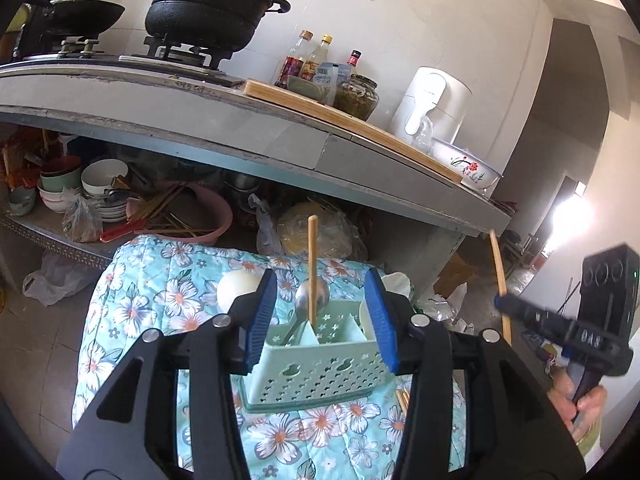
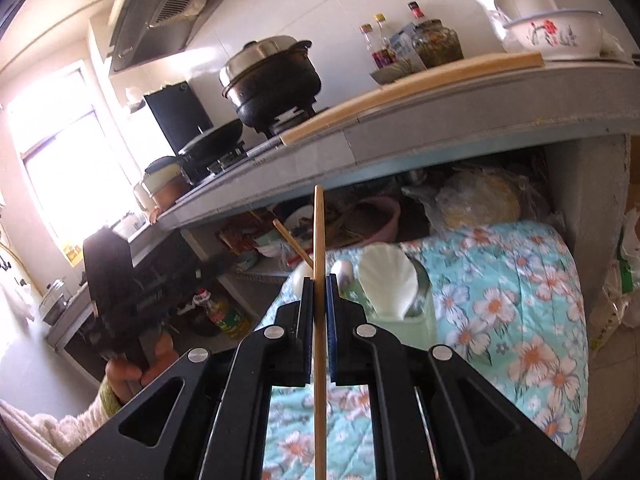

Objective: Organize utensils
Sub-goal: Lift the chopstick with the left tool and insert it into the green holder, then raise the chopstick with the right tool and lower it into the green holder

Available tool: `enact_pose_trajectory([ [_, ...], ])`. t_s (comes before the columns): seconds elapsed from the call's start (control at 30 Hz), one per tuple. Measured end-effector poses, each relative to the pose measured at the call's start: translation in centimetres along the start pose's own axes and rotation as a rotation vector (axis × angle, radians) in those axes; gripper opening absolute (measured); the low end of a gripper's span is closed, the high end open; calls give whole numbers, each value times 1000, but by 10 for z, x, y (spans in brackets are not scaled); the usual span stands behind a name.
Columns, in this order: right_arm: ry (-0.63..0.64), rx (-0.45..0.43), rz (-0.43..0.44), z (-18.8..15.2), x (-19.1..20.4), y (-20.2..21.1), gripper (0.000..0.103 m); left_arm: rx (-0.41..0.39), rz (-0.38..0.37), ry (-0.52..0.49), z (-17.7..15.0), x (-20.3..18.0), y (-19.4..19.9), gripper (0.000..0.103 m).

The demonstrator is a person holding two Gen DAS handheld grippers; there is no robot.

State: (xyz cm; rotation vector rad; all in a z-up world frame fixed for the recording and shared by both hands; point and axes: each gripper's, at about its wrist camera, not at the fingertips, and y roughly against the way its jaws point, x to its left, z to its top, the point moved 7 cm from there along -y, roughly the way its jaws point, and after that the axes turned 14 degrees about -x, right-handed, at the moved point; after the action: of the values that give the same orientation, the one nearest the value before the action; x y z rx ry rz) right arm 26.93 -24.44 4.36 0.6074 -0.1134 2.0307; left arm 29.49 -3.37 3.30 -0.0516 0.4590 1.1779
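A pale green utensil caddy [image 1: 316, 364] [image 2: 404, 320] stands on a floral quilted cloth [image 1: 160, 304] [image 2: 500, 280]. A wooden chopstick [image 1: 312, 264] and a metal spoon [image 1: 310, 298] stand upright in it. A white shell-shaped scoop [image 2: 386, 280] sits in another section. My left gripper [image 1: 322, 316] is open just in front of the caddy, and its blue pads touch nothing. My right gripper [image 2: 320, 284] [image 1: 504, 304] is shut on a second chopstick [image 2: 319, 232] [image 1: 498, 264], held upright in the air to the right of the caddy.
Behind the cloth runs a concrete counter [image 1: 240, 140] carrying a black pot [image 1: 208, 12], bottles, a jar, a white kettle [image 1: 432, 104] and a flowered bowl [image 1: 468, 164]. The shelf beneath holds stacked bowls and a pink basin [image 1: 192, 216] of chopsticks. Chopstick ends [image 1: 402, 400] lie on the cloth.
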Motion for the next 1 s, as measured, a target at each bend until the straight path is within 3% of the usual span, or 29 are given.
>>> enact_pose_trajectory([
  [0.27, 86, -200, 37, 65, 34, -56, 6, -18, 72, 4, -29, 31, 56, 68],
  [0.47, 150, -286, 24, 86, 46, -93, 6, -2, 111, -10, -47, 49, 77, 72],
  [0.57, 181, -293, -1, 83, 46, -112, 6, 4, 121, -3, -53, 56, 81, 72],
  [0.73, 257, -231, -57, 61, 37, -149, 6, 7, 139, 2, -57, 64, 83, 72],
  [1.0, 319, -155, -119, 34, 18, -171, 6, 7, 158, 14, -61, 75, 84, 72],
])
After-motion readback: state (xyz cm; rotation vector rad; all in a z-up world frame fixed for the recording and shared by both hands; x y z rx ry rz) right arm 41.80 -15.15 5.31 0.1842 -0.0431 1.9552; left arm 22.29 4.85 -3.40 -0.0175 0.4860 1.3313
